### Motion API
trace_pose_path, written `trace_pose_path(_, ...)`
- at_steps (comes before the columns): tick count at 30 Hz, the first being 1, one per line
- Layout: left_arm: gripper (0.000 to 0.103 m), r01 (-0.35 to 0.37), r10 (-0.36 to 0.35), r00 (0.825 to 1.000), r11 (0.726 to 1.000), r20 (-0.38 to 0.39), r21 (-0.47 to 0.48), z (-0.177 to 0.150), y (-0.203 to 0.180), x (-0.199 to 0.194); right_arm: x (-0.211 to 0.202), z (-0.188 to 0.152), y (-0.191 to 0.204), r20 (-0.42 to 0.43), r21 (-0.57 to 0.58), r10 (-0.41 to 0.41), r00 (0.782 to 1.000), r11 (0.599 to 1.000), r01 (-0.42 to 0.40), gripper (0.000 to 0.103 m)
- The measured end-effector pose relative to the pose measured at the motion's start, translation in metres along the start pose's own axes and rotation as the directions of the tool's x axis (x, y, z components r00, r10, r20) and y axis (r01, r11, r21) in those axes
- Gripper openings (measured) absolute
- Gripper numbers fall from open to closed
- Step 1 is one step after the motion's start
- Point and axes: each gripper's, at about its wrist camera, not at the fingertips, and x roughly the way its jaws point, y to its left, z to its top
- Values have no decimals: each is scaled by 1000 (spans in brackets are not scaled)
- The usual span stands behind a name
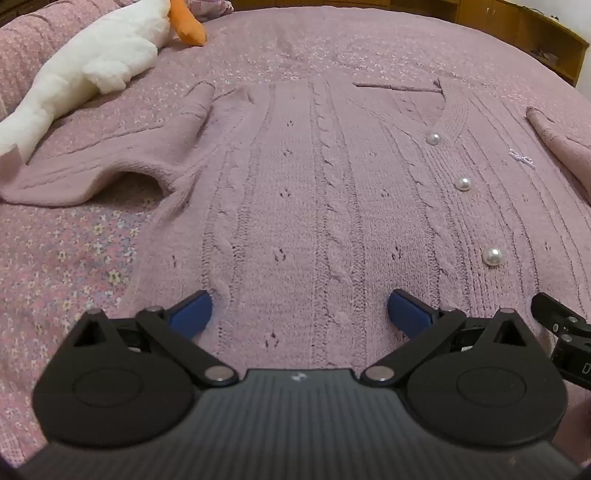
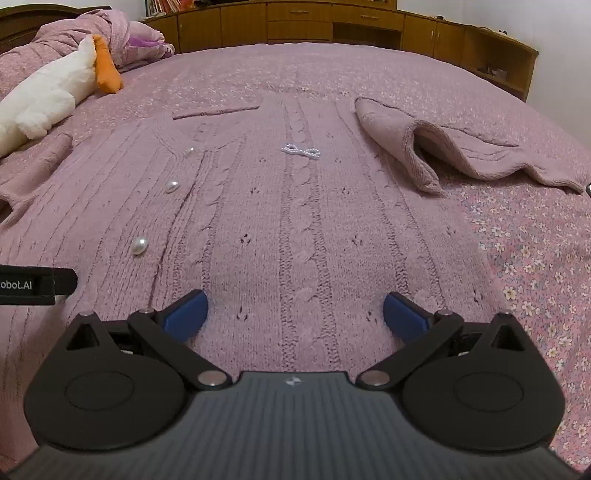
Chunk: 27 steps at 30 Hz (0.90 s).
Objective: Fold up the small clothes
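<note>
A mauve cable-knit cardigan (image 1: 325,192) with pearl buttons (image 1: 492,256) lies spread flat on the bed, front up, hem toward me. It also shows in the right wrist view (image 2: 295,229), with a beaded bow (image 2: 301,150) on its chest. One sleeve (image 1: 92,162) lies out to the left, the other sleeve (image 2: 461,147) out to the right. My left gripper (image 1: 300,312) is open over the hem's left half. My right gripper (image 2: 295,312) is open over the hem's right half. Both are empty.
The bed has a pink floral cover (image 2: 535,266). A white plush goose with an orange beak (image 1: 85,66) lies at the far left, also in the right wrist view (image 2: 48,96). Wooden cabinets (image 2: 332,26) stand behind the bed. A bunched quilt (image 2: 122,37) lies at the head.
</note>
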Motion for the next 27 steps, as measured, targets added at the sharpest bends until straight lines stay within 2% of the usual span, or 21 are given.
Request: trace_pose_path(27,103,-3,3,1000,1000,-12,2,0,-1,-1,0,-3,1,14,-6,-3,1000,1000,3,103)
